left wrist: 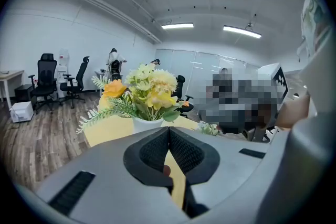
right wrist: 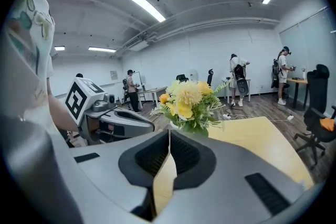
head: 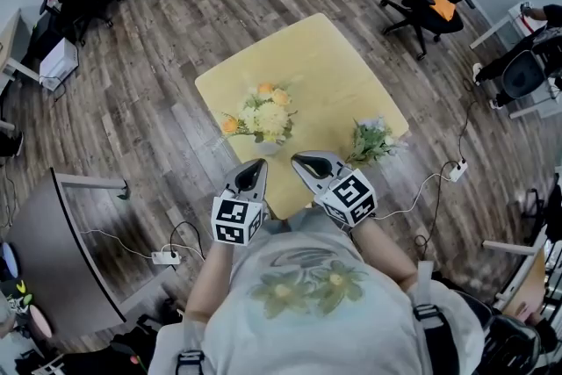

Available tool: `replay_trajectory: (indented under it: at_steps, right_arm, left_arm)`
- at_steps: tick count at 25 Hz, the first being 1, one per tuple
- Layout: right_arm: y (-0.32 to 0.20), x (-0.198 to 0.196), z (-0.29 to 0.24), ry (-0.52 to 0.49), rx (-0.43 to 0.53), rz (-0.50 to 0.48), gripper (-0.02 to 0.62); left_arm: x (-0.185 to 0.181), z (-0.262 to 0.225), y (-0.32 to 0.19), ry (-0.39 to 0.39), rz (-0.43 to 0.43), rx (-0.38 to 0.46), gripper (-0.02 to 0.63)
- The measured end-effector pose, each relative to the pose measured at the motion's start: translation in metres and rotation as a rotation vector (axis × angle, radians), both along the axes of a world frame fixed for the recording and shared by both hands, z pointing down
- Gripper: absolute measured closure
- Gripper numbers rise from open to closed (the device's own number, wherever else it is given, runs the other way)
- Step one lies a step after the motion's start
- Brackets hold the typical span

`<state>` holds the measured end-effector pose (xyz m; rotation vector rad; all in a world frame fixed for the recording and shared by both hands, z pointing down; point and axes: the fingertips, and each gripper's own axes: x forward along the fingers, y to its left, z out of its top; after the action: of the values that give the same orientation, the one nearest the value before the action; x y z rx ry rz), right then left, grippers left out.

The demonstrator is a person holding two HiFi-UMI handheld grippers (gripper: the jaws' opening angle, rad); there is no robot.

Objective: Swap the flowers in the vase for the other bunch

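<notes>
**Head view.** The left claw (head: 255, 164) and the right claw (head: 303, 161) hang over the near edge of the table (head: 334, 57). Both have their jaws together and hold nothing. The vase (head: 268, 147) with its yellow flowers (head: 263, 117) stands just ahead of the left claw. The other bunch (head: 371, 140) lies ahead and to the right of the right claw.

**Left gripper view.** The flowers are dead ahead. Caution: advancing with the jaws together would probably push the vase over, not grip the stems.

**Right gripper view.** The flowers are ahead and the left claw is close on the left. Caution: if both claws converge on the stems, they may collide.
</notes>
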<state>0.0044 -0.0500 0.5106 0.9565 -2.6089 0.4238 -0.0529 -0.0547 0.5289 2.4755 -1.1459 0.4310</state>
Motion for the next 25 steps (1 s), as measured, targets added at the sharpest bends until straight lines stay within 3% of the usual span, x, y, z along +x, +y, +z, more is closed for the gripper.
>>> replay_trajectory:
  at_steps: [25]
  right_arm:
    - [0.004, 0.012, -0.001, -0.008, 0.006, 0.07, 0.554]
  left_arm:
    - [0.013, -0.001, 0.005, 0.011, 0.037, -0.006, 0.591]
